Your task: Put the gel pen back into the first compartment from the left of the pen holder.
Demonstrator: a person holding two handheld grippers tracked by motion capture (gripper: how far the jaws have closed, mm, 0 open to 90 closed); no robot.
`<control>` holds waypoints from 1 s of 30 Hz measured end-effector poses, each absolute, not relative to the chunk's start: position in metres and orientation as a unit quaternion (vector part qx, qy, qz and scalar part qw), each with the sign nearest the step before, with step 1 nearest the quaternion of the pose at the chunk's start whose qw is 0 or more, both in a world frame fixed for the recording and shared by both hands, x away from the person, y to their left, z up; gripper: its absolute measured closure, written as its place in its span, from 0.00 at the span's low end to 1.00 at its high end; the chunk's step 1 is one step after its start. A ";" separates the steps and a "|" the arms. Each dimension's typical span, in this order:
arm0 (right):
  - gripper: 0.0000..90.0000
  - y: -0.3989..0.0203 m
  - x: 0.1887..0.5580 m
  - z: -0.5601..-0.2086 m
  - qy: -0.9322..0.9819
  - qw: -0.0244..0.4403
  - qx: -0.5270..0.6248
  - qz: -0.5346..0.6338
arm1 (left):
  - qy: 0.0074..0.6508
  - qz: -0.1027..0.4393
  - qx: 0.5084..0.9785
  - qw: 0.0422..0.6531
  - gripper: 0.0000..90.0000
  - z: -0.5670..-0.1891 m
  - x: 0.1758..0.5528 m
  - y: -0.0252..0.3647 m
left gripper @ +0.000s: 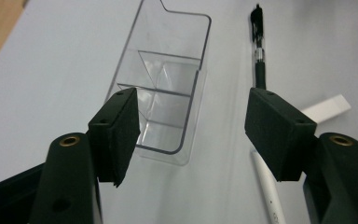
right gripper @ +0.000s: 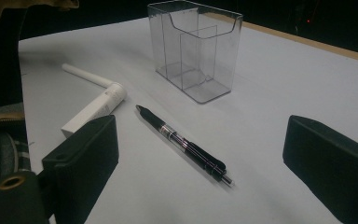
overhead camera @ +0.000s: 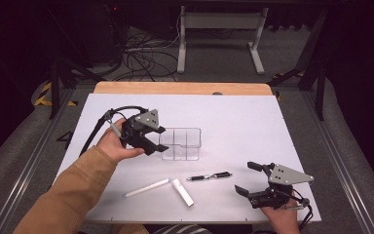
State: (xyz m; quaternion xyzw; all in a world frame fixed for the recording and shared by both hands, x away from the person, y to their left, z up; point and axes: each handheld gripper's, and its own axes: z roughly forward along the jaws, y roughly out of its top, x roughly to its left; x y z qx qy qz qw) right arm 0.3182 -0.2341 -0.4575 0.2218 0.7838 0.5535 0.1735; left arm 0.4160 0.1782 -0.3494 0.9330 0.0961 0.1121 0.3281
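Dim room, white table [overhead camera: 253, 122] evenly lit — soft shadows, slightly grainy, dark surroundings.

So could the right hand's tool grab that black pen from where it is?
Probably yes: the right gripper is open, the black pen lies flat on the bare sheet just ahead of it, and nothing sits between them.

No readable text or labels

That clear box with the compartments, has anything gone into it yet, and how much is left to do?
The clear box stands upright and empty, so placing it looks done. The left gripper is open beside it, holding nothing. The right gripper is open near the black pen. The pen, the white pen and the white cap lie on the table, probably waiting to go in.
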 end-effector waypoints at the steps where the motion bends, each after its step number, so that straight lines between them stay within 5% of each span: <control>1: 0.12 -0.234 0.318 -0.457 0.784 0.175 0.222 0.553 | 0.101 0.114 0.928 0.340 0.39 -0.348 0.415 0.181; 23: 0.00 -0.233 0.320 -0.450 0.770 0.185 0.212 0.572 | 0.195 0.179 0.831 0.489 0.14 -0.359 0.353 0.226; 30: 0.00 -0.232 0.323 -0.445 0.787 0.170 0.222 0.550 | 0.225 0.162 0.788 0.550 0.11 -0.376 0.335 0.251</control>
